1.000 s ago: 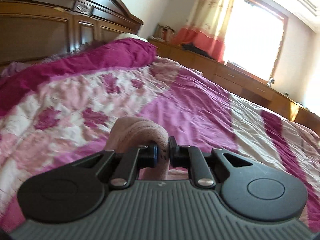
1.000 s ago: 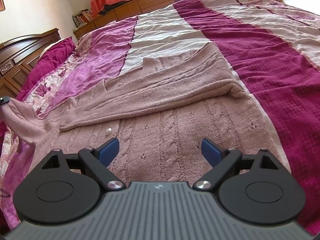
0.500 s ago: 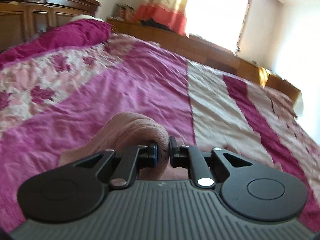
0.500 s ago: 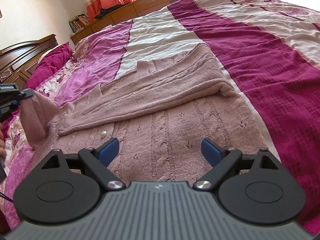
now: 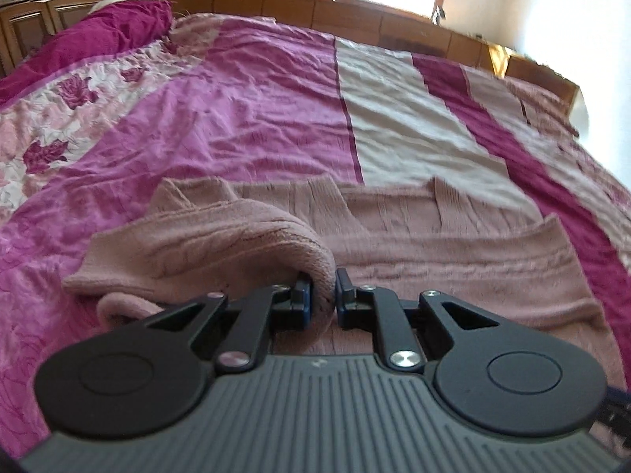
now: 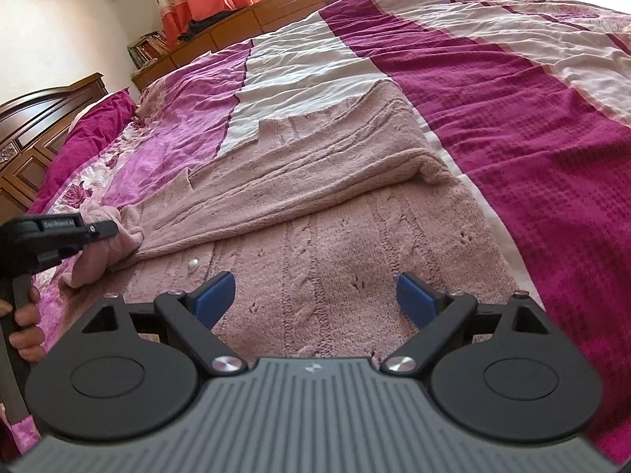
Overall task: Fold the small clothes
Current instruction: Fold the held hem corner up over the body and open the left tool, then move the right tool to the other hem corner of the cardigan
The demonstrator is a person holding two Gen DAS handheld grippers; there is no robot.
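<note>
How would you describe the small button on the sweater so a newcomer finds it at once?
On the striped bedspread lies a dusty-pink knit sweater, one sleeve folded across it. Just below that sleeve's lower edge, ahead of the right tongs' left pad, sits the button: a pale glossy dot, the only shiny thing on the wool.

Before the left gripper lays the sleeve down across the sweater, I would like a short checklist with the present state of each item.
1. Left gripper pinches the sleeve: ok, cloth sits between its pads.
2. Sleeve has arrived over the sweater body: cannot tell, in the right wrist view its held end hangs at the sweater's left edge.
3. Right gripper is out of the way: ok, open, nothing between its fingers; touching the knit or not, cannot tell.
4. Other sleeve already folded across: ok, it lies over the body.
5. Landing area flat: ok, no bunching visible there.
6. Bedspread free of other items near the sweater: ok.
</note>
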